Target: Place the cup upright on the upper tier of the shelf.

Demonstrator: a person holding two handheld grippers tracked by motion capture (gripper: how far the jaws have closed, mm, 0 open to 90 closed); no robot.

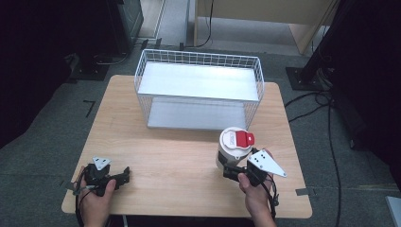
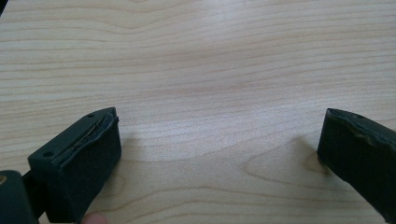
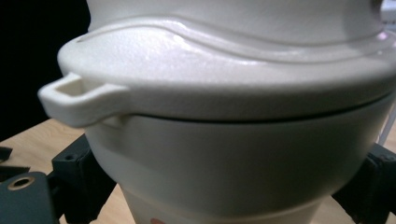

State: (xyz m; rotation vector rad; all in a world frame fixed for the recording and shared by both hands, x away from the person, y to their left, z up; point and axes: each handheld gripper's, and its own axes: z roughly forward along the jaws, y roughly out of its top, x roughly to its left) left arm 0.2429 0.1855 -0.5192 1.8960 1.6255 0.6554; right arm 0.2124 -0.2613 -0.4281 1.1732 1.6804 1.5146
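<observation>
My right tongs [image 1: 231, 171] clamp the pebbled white cup [image 1: 229, 150], red flip-tab at 12; left tongs [image 1: 124, 174] spread over woodgrain table [image 1: 179, 161].

Both grippers are black: the left gripper [image 1: 124, 174] and right gripper [image 1: 230, 170] each carry a grey three-cornered plate dotted with dark holes. Black cables trail near each wrist.

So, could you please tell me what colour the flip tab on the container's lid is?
Red, on the white lid of the container; the high view shows it best.
</observation>
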